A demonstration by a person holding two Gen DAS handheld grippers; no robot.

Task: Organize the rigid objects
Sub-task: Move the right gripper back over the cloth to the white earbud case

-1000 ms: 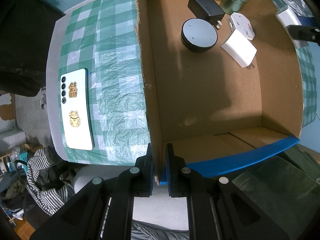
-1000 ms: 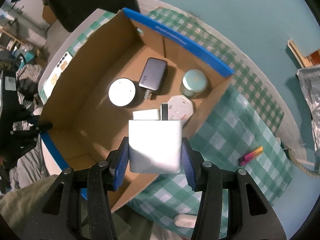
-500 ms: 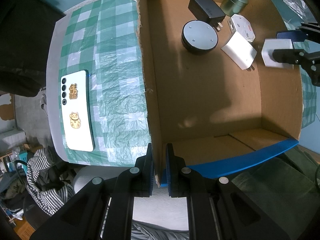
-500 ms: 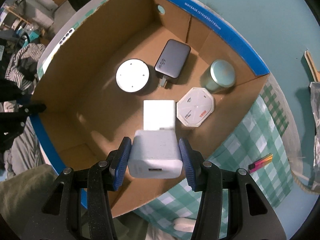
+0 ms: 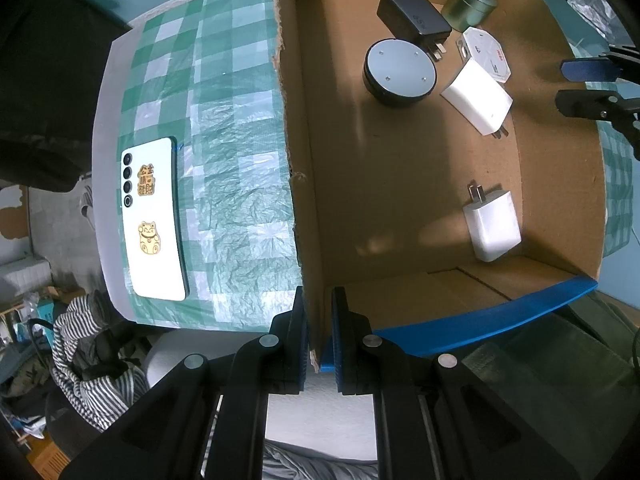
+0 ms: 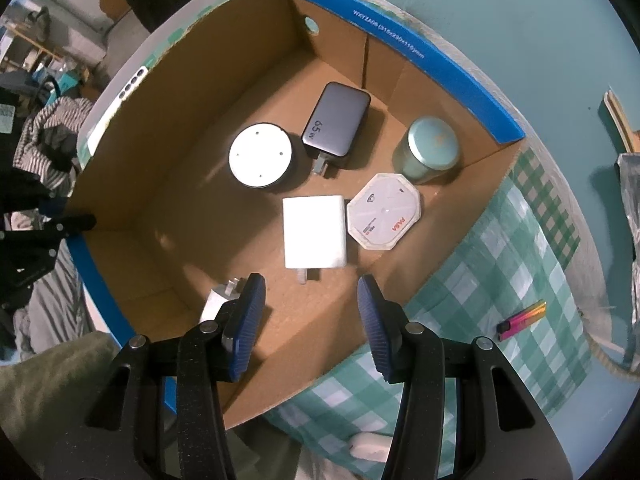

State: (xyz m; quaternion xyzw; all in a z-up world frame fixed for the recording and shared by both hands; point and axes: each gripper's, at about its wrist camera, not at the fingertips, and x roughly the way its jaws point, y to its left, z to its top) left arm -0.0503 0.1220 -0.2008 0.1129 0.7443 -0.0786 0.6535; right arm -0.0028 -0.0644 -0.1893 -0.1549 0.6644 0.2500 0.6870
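An open cardboard box [image 5: 296,200] with blue edges stands on a green checked cloth [image 5: 224,140]. My left gripper [image 5: 320,336] is shut on the box's wall at its near corner. My right gripper [image 6: 310,312] hangs open and empty over the box [image 6: 400,60]. A small white charger [image 5: 494,226] lies on the box floor, half hidden behind my right gripper's left finger [image 6: 248,312]. Further in lie a larger white charger [image 6: 314,232], a white octagonal case [image 6: 384,216], a round puck [image 6: 260,155], a dark charger [image 6: 336,120] and a green tin [image 6: 432,148].
A white phone [image 5: 154,220] with gold stickers lies face down on the cloth left of the box. A colourful lighter [image 6: 522,320] rests on the cloth right of the box. Striped clothing [image 5: 80,352] is piled beyond the table's edge.
The right gripper carried the small white charger over the box wall and let it go; the charger now lies on the box floor. The left gripper stayed clamped on the wall.
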